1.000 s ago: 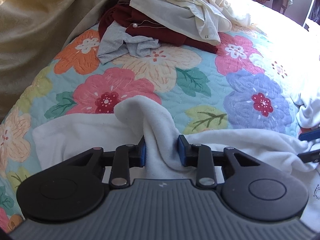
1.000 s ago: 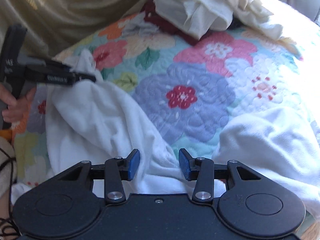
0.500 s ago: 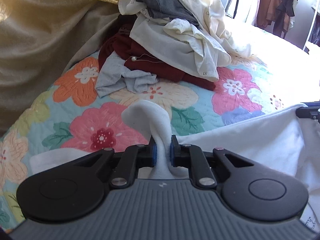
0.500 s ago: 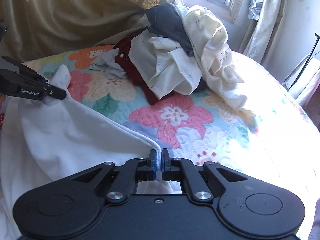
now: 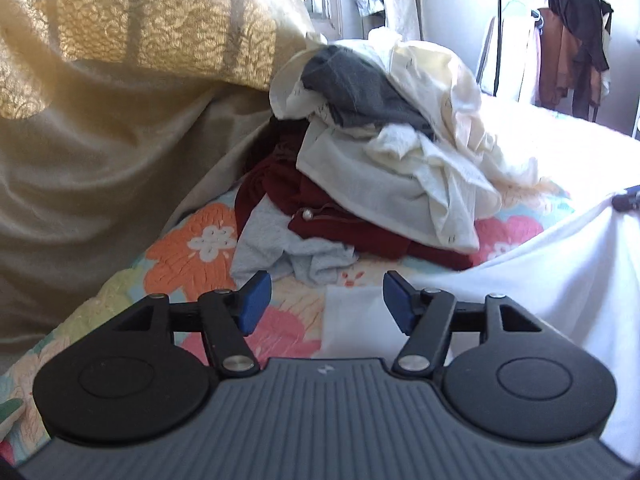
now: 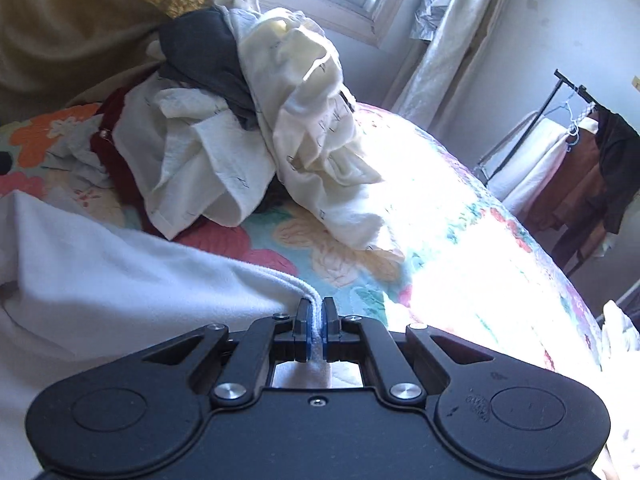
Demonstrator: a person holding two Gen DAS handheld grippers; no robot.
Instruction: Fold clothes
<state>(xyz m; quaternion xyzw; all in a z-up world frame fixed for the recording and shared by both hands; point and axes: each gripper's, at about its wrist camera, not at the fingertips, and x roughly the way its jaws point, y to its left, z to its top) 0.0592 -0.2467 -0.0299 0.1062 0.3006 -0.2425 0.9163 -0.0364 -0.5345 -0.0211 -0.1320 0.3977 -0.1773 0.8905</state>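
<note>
the left gripper (image 5: 326, 300) has let go since half a second ago; its jaws now stand wide apart, a corner of the white garment (image 5: 540, 280) just ahead. the right gripper (image 6: 316, 320) stays clamped on its hem, cloth stretching leftward over the floral quilt (image 6: 400, 264).

Our left gripper (image 5: 327, 300) has its blue pads (image 5: 254, 306) spread wide apart, nothing btwn them, held level and facing fwd. Our right gripper (image 6: 316, 330) has pads pressed nearly together w/ a thin white fabric edge (image 6: 317, 322) pinched btwn them; its tip shows at the left view's right edge.
</note>
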